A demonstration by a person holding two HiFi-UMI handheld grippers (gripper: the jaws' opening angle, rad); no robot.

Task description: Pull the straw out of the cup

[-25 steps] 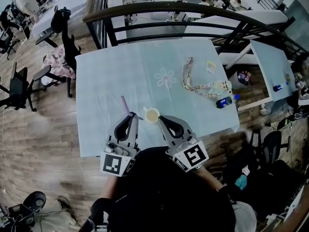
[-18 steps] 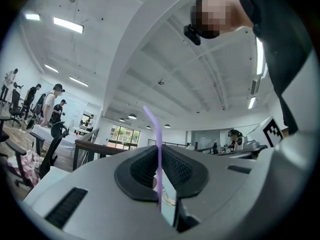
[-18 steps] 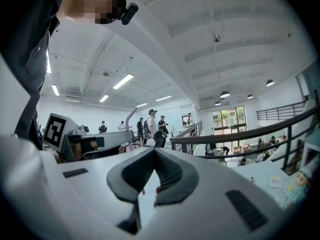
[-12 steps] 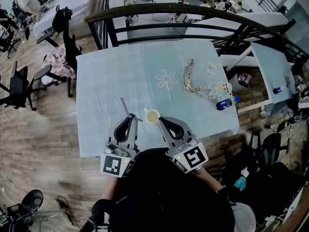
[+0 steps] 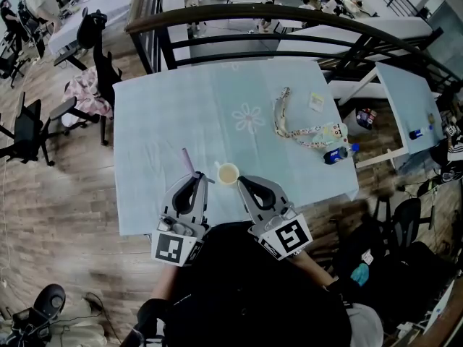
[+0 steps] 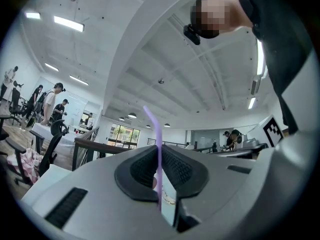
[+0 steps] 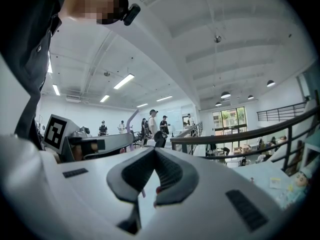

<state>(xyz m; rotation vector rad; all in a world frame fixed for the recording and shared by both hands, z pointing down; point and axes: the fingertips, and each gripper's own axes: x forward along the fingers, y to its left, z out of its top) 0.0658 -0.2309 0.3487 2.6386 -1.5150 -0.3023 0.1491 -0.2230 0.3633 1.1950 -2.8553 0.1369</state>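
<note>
A small white cup [image 5: 228,172] of pale drink stands on the light blue table [image 5: 159,129] near its front edge. The purple straw [image 5: 187,157] is out of the cup, to its left, sticking up and away from my left gripper [image 5: 200,178], which is shut on its lower part. In the left gripper view the straw [image 6: 155,131] runs up between the closed pads of the left gripper [image 6: 159,149]. My right gripper [image 5: 241,179] sits just right of the cup, tip at its rim; its jaws [image 7: 154,151] look shut with nothing seen between them.
A patterned lanyard [image 5: 293,125], a small card [image 5: 316,100] and a blue item [image 5: 334,153] lie on the table's right side. A dark curved railing [image 5: 289,16] runs behind the table. Office chairs [image 5: 29,129] stand on the wooden floor to the left.
</note>
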